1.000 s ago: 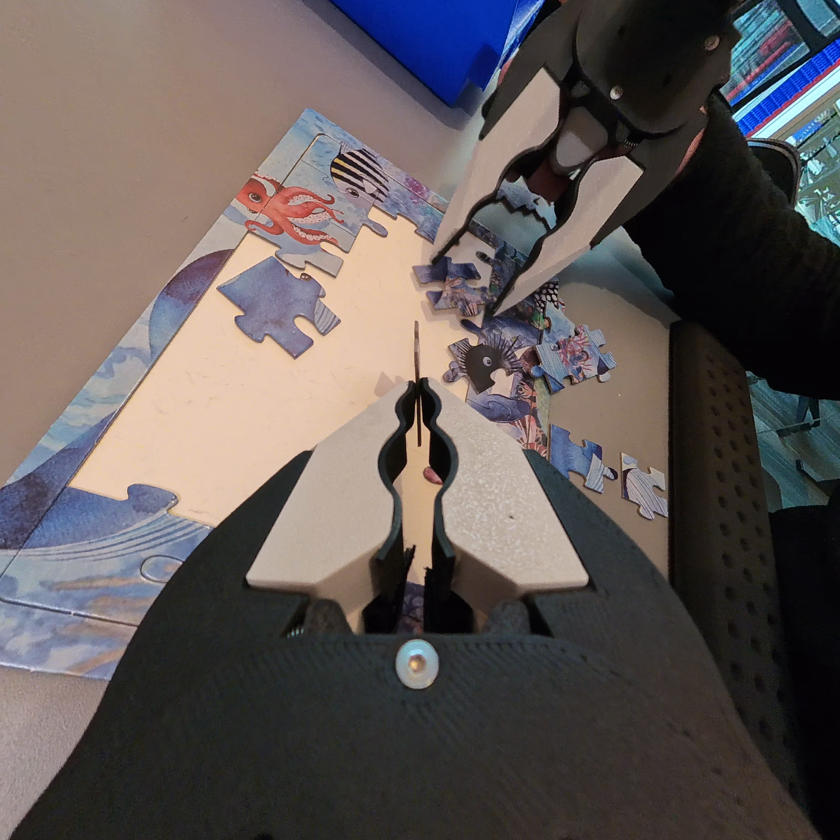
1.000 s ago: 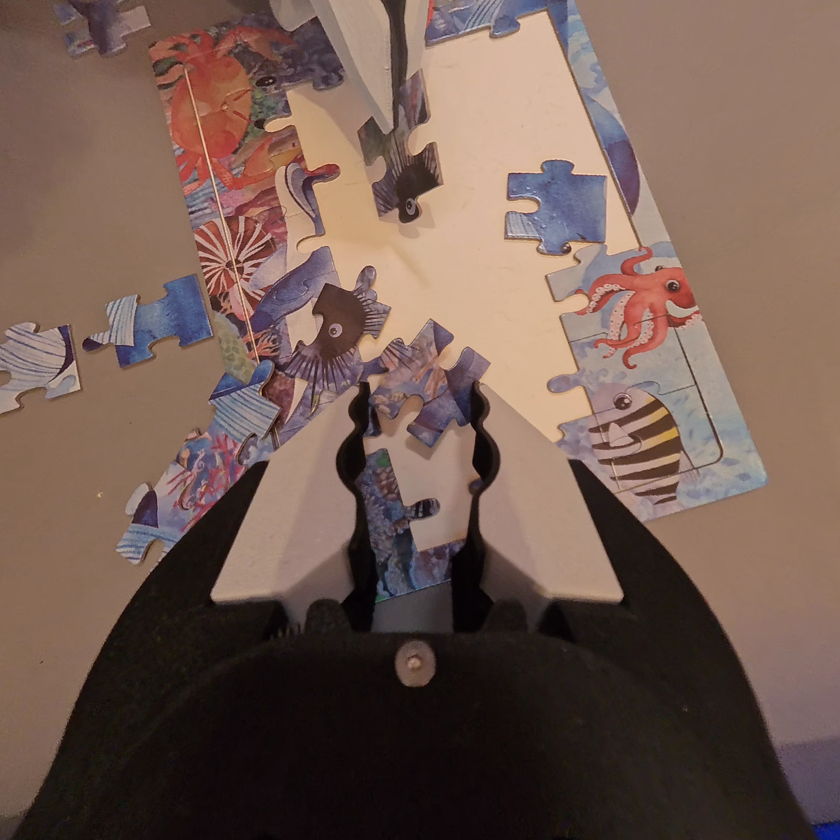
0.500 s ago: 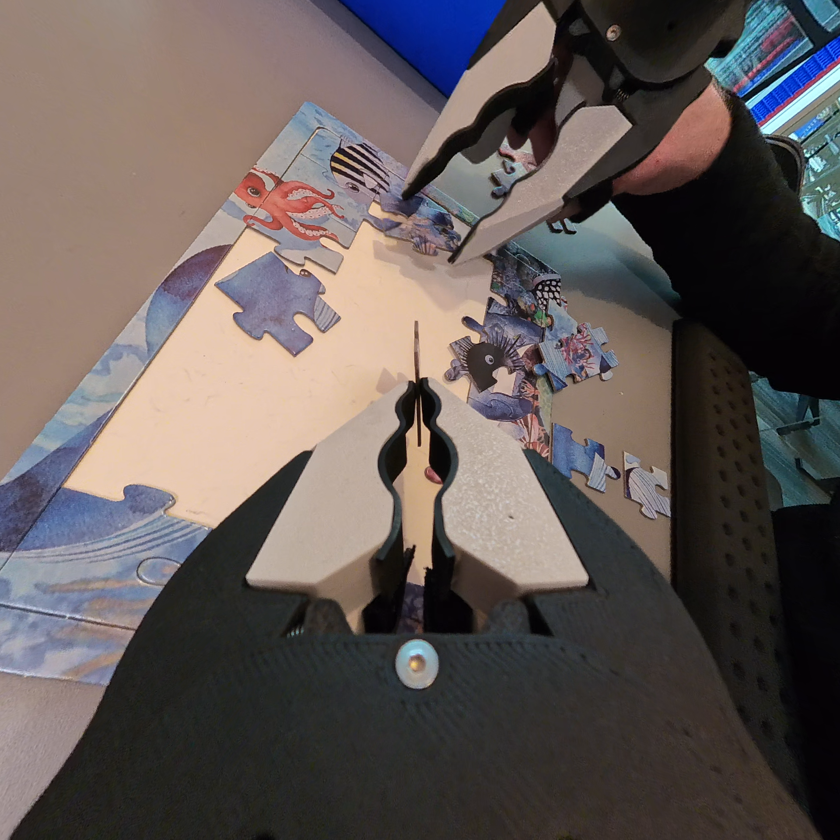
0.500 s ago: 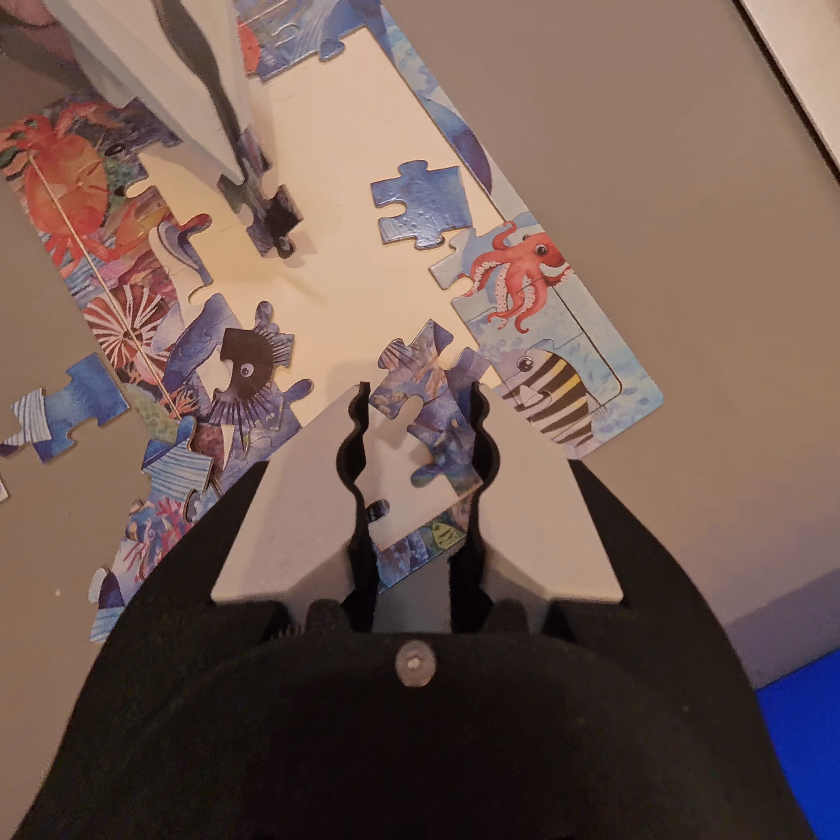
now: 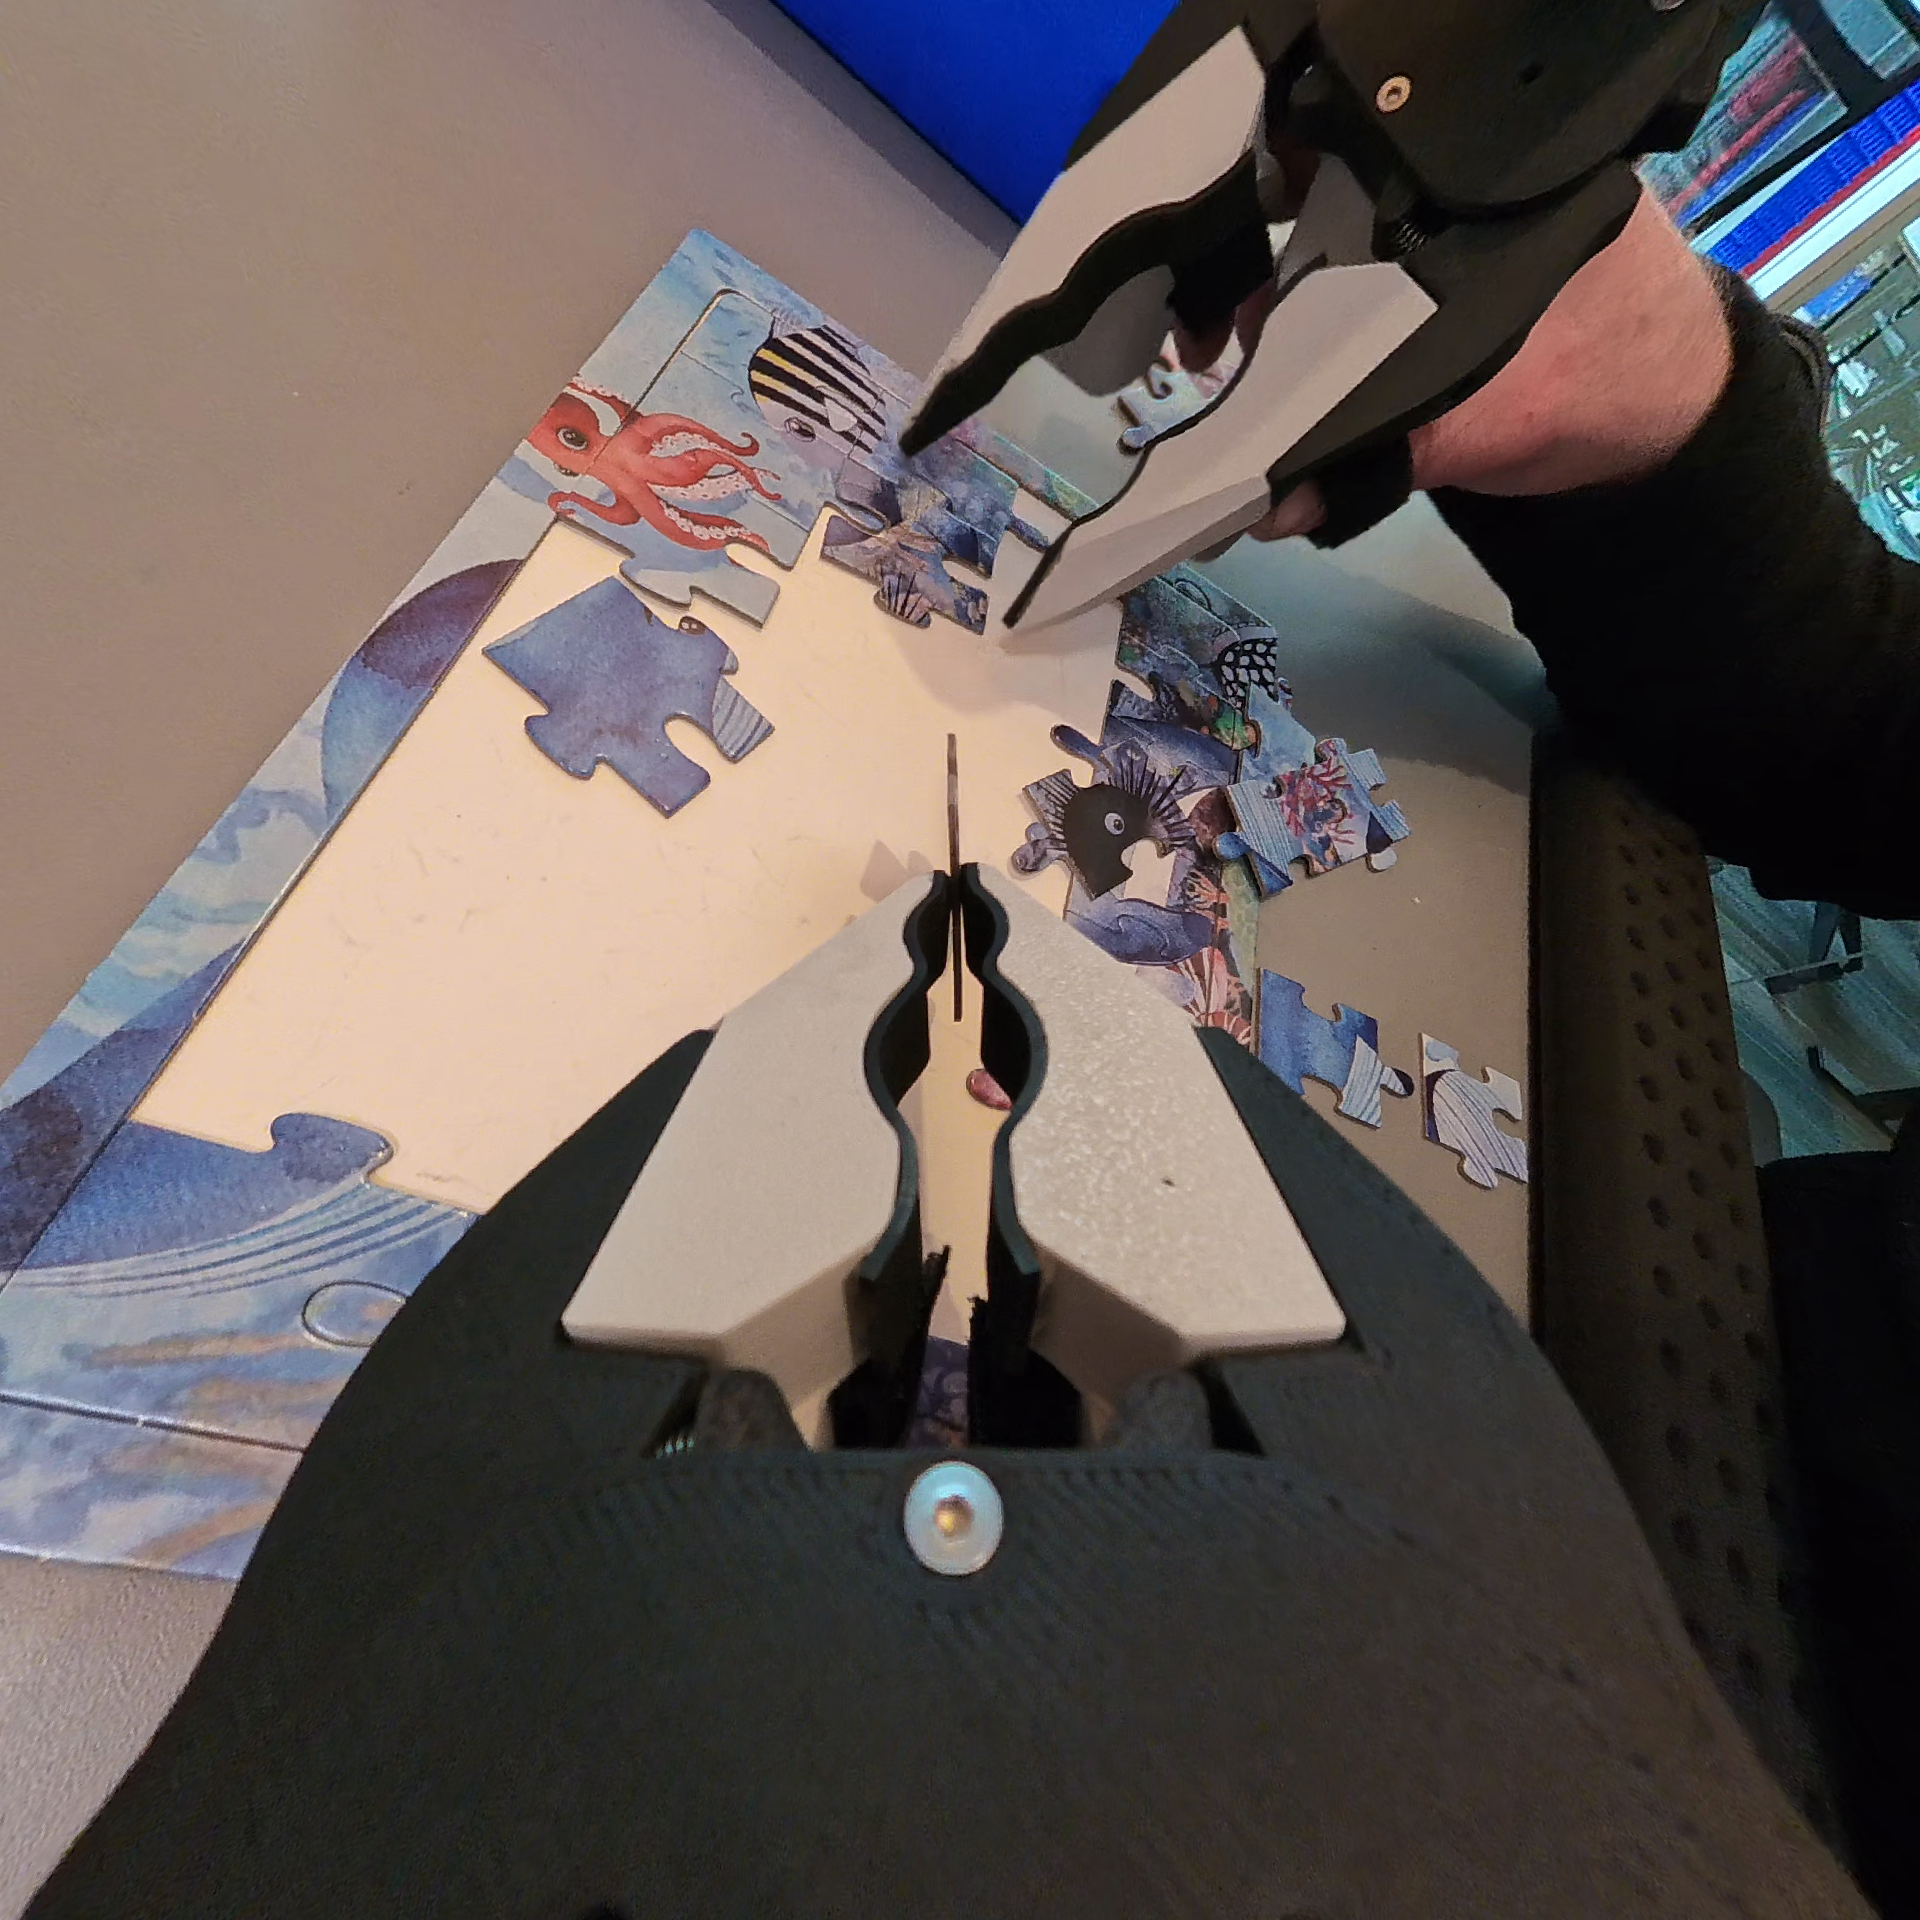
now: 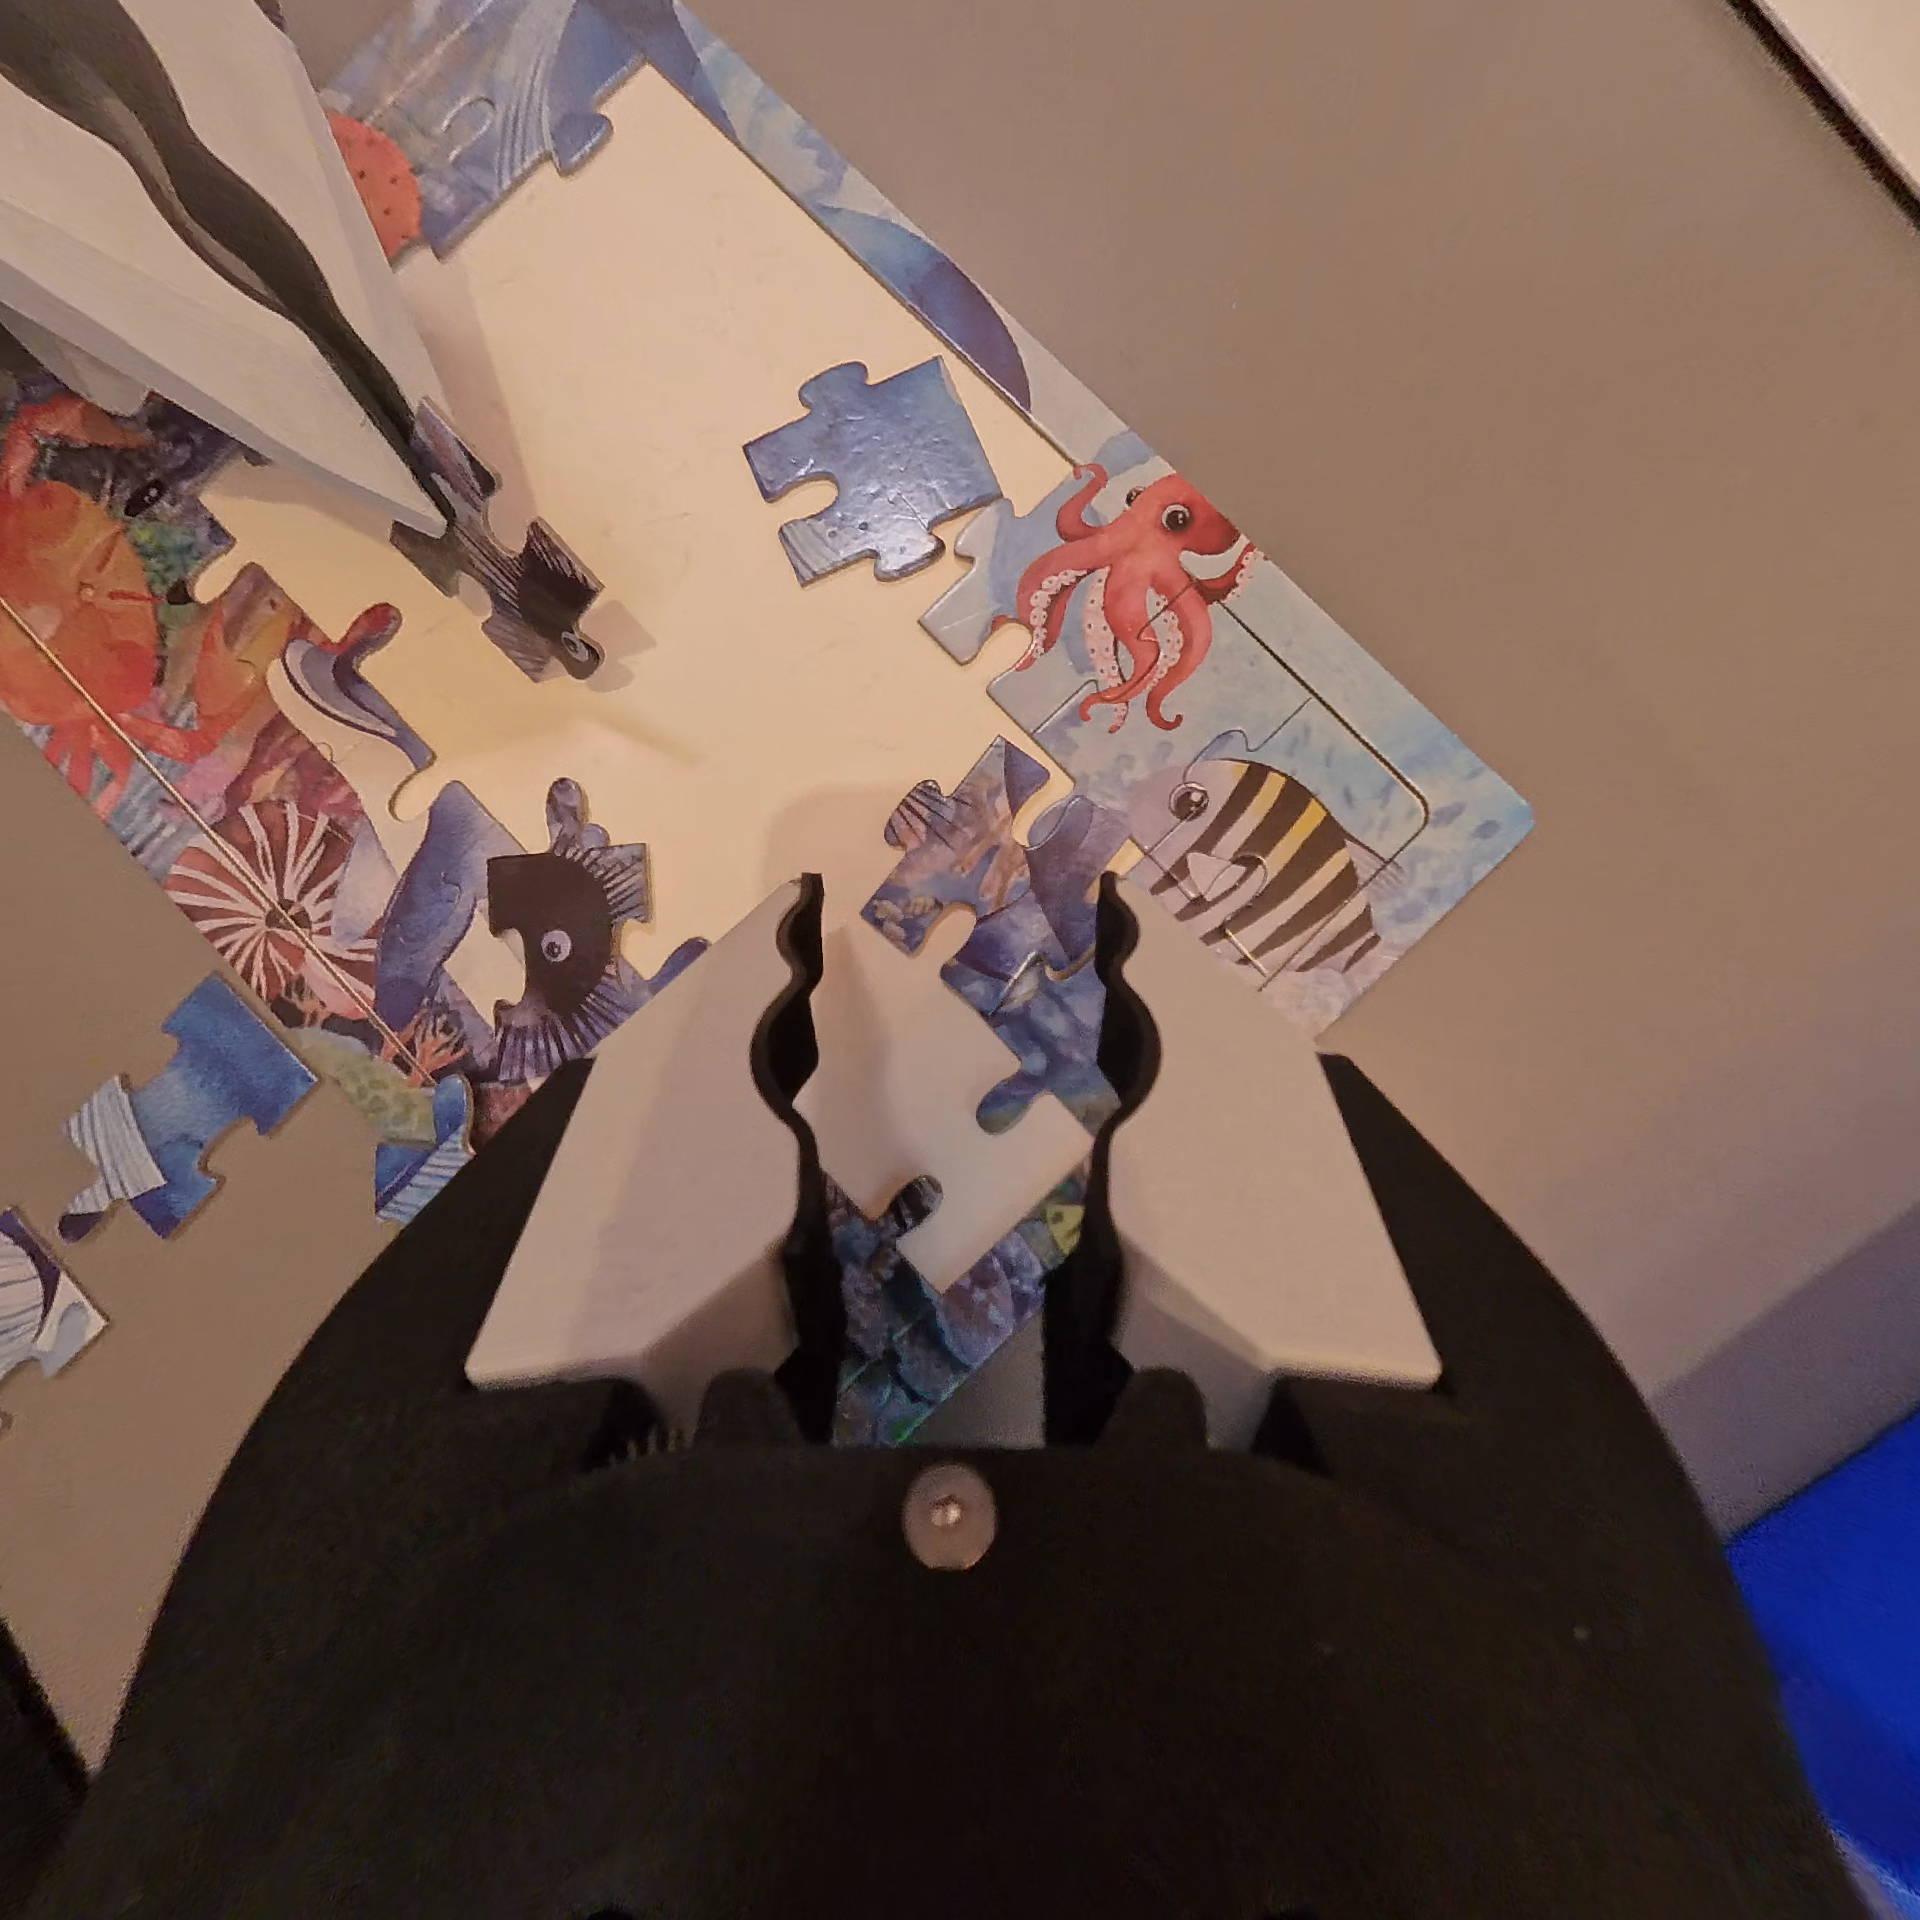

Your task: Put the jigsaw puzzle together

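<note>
Between the fingers of the left gripper (image 5: 954, 883): one jigsaw piece (image 6: 520, 582), pinched tight and held on edge above the bare cream middle of the puzzle tray (image 6: 665, 343); the left wrist view shows only its thin edge, the right wrist view its dark fish print. Right gripper (image 6: 956, 904): jaws parted, nothing held, tips low over a blue coral piece (image 6: 966, 862) lying just beside the striped fish section (image 6: 1268, 862), apparently being nudged into that corner. Advice for the step: slide the coral piece flat until tab meets notch, press straight down, and avoid dragging the joined octopus section (image 6: 1132, 582) out of line; the held piece is best turned face up and laid flat before seating, probably near the black fish piece (image 6: 561, 935). Assembly: roughly half done by judgement, with both short ends filled and the centre open. Loose stock: one plain blue piece (image 6: 883, 478) on the tray; striped blue-white pieces (image 5: 1475, 1112) off it. Surface: smooth grey-brown tabletop (image 6: 1455, 312), matte, uncluttered beyond the puzzle. Surroundings: blue box (image 5: 966, 83) at the far edge, perforated dark chair arm (image 5: 1652, 1091) alongside, black sleeve (image 5: 1766, 582) behind the right gripper.
</note>
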The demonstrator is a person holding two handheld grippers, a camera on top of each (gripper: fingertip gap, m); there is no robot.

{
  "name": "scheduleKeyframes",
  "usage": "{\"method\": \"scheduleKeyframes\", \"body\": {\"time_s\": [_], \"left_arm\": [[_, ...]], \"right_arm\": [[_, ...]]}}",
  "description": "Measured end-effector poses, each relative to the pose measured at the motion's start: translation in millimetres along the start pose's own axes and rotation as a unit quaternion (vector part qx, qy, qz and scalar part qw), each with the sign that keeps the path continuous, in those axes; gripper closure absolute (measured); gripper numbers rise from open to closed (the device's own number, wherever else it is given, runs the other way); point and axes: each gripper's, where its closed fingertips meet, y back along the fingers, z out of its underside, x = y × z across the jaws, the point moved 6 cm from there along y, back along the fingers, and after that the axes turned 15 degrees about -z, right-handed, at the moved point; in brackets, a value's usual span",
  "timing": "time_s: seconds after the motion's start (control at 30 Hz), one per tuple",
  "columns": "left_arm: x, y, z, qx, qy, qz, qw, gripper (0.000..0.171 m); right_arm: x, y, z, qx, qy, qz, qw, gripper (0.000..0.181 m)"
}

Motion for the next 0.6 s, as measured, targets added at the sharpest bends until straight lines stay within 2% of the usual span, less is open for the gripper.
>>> {"method": "scheduleKeyframes", "body": {"time_s": [0.3,0.4,0.6], "left_arm": [[0,0,0,0.001,0.000,0.003,1.000,0.171],[0,0,0,0.002,0.000,0.003,1.000,0.171],[0,0,0,0.002,0.000,0.003,1.000,0.171]], "right_arm": [[1,4,8,-0.021,0.106,-0.034,0.994,0.134],[4,0,11,-0.018,0.105,-0.046,0.993,0.134],[8,0,11,-0.013,0.091,-0.036,0.995,0.147]]}}
